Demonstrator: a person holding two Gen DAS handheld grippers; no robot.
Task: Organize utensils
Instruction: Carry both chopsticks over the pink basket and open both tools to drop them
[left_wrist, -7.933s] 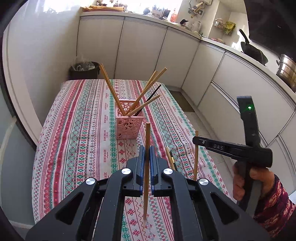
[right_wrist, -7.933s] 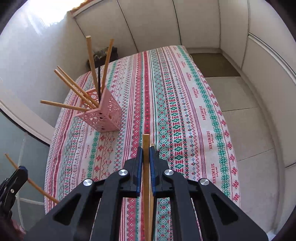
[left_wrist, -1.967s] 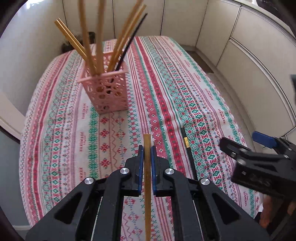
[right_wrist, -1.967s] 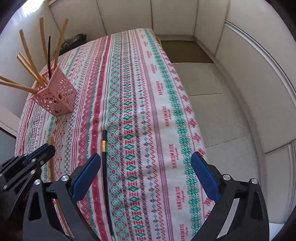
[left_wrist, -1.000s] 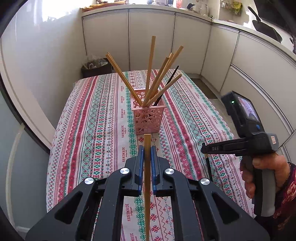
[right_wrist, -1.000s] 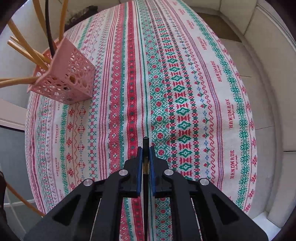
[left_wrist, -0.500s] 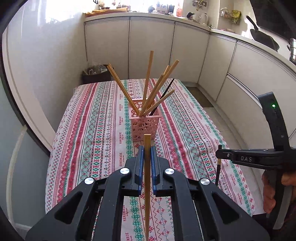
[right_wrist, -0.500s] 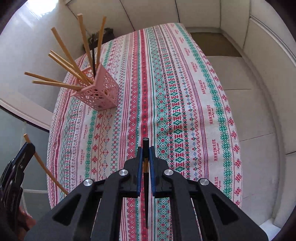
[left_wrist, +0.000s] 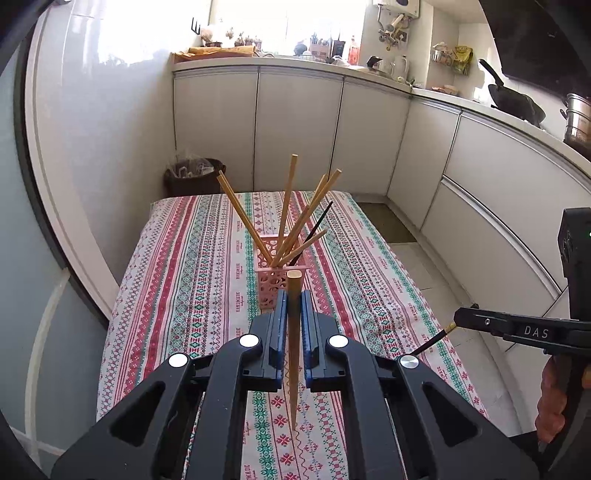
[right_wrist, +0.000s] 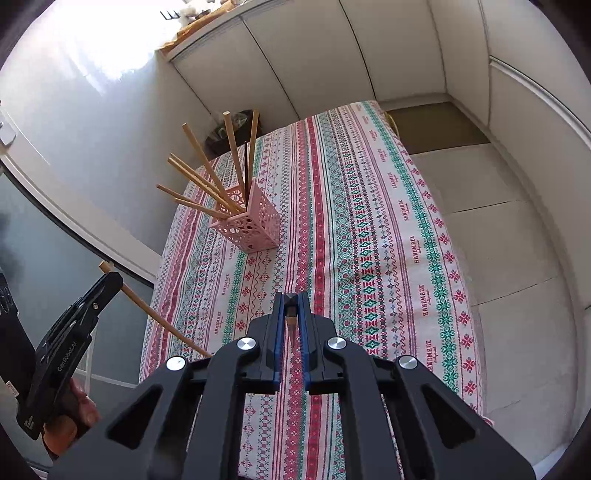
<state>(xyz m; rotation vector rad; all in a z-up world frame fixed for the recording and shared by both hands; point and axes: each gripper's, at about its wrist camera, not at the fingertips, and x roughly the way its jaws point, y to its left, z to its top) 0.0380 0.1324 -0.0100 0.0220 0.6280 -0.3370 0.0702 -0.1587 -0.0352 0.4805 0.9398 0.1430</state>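
Chopsticks: one tapered pale wooden chopstick (left_wrist: 293, 332) is pinched upright between the closed blue-padded jaws of the left gripper (left_wrist: 293, 306), blunt end up, tip hanging above the striped red-and-green woven tablecloth (left_wrist: 192, 266). Right gripper (right_wrist: 291, 314) is clamped on a black chopstick with a gold band (right_wrist: 291, 321), seen almost end-on, so its length is hard to judge; in the left view it pokes out diagonally at the right edge (left_wrist: 432, 341). Pink perforated plastic square holder (right_wrist: 251, 225) stands mid-table toward the far end, well apart from both grippers, already loaded with several wooden sticks and one black one fanned out in all directions. Both carried sticks are airborne, not yet in the holder. Risks, my read: the splayed sticks crowd the opening, so a descending tip could hit one and lever the light holder over, or miss the mouth and skid off the rim. Pinching a thin tapered stick at one point lets it pivot on contact. Two grippers converging on one small opening could clash. Hidden: holder's base is blocked by the left gripper in the left view, its interior isn't visible in either, and the near table edge is covered by gripper bodies.
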